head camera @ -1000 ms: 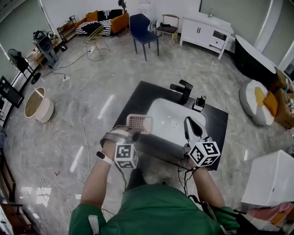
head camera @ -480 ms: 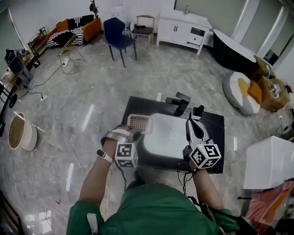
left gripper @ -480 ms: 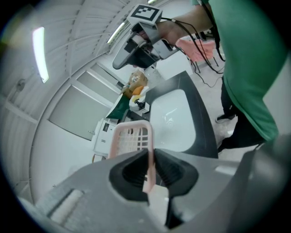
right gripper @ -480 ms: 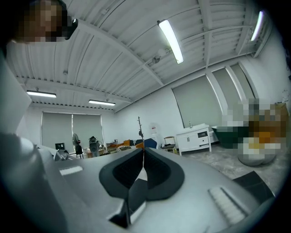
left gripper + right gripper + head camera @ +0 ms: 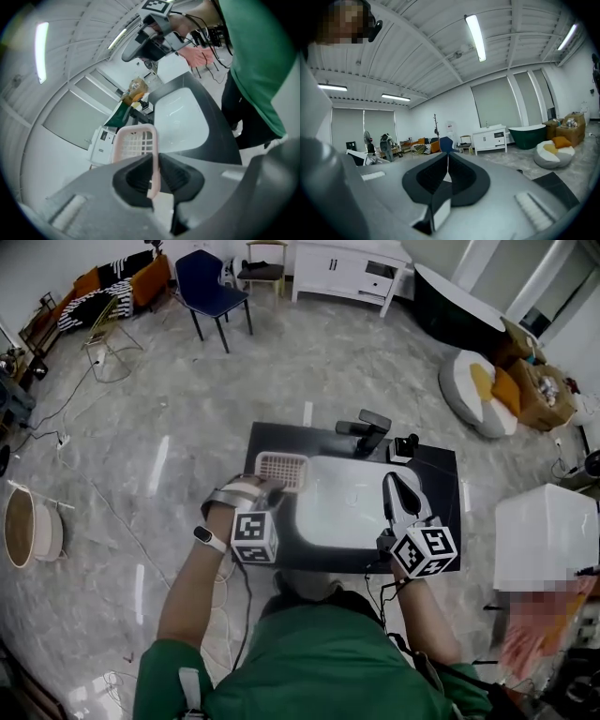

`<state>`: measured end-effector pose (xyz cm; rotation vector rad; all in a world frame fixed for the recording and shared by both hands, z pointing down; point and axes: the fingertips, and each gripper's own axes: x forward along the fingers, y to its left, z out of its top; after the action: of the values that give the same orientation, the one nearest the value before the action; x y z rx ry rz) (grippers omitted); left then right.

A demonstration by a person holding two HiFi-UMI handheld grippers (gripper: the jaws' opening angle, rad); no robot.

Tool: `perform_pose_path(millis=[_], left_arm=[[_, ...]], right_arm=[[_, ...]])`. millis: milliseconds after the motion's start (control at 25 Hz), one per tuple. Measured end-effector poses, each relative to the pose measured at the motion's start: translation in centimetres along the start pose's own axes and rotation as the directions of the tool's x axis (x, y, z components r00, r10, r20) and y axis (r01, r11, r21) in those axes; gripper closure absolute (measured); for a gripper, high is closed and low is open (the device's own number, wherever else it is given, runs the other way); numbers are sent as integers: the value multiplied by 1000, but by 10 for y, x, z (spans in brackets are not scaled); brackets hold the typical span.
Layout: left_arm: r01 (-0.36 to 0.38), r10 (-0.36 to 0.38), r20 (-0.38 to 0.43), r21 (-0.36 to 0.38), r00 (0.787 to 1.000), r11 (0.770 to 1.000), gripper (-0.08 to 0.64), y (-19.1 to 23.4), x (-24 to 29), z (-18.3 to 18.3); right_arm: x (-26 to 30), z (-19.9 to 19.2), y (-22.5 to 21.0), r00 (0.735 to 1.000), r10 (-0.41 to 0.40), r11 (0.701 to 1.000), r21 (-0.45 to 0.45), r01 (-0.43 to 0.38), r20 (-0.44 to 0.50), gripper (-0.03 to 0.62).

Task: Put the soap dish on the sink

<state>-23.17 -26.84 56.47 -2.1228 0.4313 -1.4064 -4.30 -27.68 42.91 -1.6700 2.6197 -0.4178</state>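
A pink slatted soap dish [image 5: 282, 470] is pinched by its near rim in my left gripper [image 5: 270, 491], held over the left part of the black sink counter [image 5: 441, 512], beside the white basin [image 5: 342, 502]. In the left gripper view the soap dish [image 5: 136, 143] stands edge-on between the shut jaws of that gripper [image 5: 154, 180]. My right gripper [image 5: 391, 488] hovers over the basin's right rim, jaws together and empty; in the right gripper view its jaws [image 5: 447, 172] meet with nothing between them and point out into the room.
A black faucet [image 5: 367, 432] and a small dark bottle [image 5: 406, 446] stand at the counter's far edge. A white box [image 5: 544, 535] sits to the right. A blue chair [image 5: 208, 282], a white cabinet [image 5: 347, 268] and a dark bathtub [image 5: 450, 301] stand beyond on the marble floor.
The head view has shifted, so the sink sits more squarely in front. The left gripper keeps the soap dish by the basin's left side; the right gripper stays shut over the right rim.
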Motion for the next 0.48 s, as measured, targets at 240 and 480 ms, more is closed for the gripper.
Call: perform_pose_path(millis=[240, 480], left_arm=[[31, -30, -30, 1, 999, 1000, 517, 10, 46, -10], [60, -59, -85, -1, 995, 998, 517, 21, 87, -18]], right_arm=[[12, -19, -33, 999, -19, 999, 43, 21, -35, 586], [22, -27, -68, 999, -10, 996, 92, 14, -46, 586]])
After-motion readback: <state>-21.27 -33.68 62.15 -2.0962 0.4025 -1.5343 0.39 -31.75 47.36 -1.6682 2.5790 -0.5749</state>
